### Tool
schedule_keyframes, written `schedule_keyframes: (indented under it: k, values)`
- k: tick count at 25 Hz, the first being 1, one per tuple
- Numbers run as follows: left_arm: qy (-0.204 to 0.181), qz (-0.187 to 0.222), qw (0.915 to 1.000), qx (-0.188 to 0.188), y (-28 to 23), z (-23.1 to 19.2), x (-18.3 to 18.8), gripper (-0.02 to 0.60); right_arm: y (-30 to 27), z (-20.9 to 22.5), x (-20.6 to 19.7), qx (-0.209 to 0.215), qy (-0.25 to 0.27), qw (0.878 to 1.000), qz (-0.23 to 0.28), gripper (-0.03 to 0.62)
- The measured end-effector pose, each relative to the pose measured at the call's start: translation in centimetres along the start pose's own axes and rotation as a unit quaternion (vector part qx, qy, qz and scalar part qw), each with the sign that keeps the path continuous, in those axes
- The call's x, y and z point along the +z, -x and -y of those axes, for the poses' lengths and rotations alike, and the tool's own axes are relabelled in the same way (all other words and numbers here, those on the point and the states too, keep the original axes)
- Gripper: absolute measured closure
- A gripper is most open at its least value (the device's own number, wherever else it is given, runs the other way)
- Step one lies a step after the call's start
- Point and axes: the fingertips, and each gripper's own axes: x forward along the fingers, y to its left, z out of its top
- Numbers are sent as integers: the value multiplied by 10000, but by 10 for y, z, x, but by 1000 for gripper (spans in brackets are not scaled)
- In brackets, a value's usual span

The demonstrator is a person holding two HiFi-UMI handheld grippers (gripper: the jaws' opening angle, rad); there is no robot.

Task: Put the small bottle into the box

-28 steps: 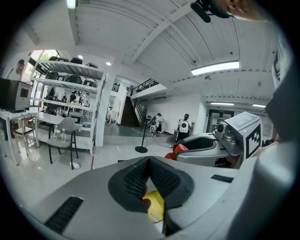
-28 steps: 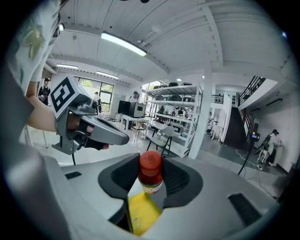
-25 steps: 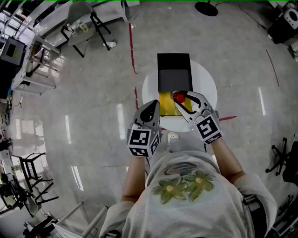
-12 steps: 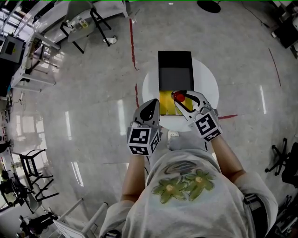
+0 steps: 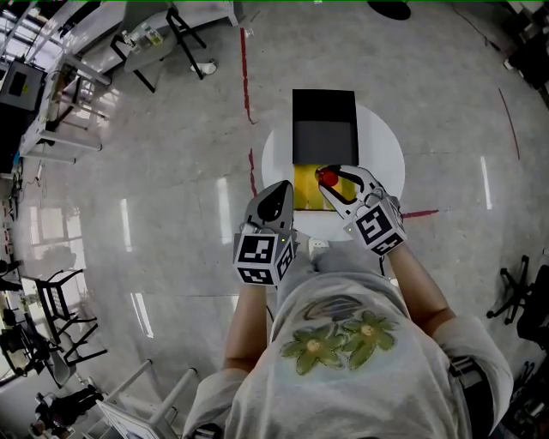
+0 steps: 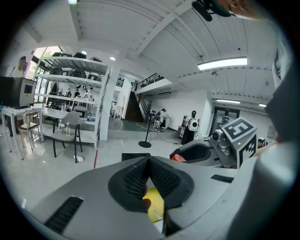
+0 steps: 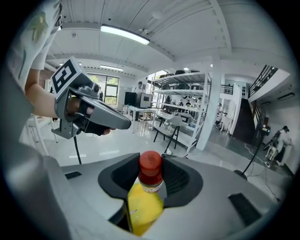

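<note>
A small bottle (image 5: 326,178) with a red cap and yellow body (image 7: 145,201) stands upright between the pads of my right gripper (image 5: 333,182), which is shut on it. It hangs over a yellow panel (image 5: 306,193) on the near side of the open black box (image 5: 323,141), on a round white table (image 5: 377,146). The bottle's body blends with the yellow panel in the head view. My left gripper (image 5: 276,195) hovers at the table's near left edge, its jaws shut (image 6: 149,160) with nothing held. In the left gripper view the right gripper (image 6: 197,152) shows just ahead.
Polished grey floor with red tape lines (image 5: 243,77) surrounds the table. Chairs and shelving (image 5: 163,34) stand at the far left, a round stand base (image 5: 390,9) at the far edge, and a black chair base (image 5: 523,291) at the right.
My right gripper has sunk a little with the bottle still in it. The left gripper has stayed where it was.
</note>
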Motion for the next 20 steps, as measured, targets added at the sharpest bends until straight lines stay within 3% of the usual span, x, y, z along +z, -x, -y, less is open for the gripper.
schedule_keyframes:
  k: [20]
  values:
    - [25,-79,9997,249,-7,-9,-2,577,-27,-3,-31,454,236,9982,-323,444]
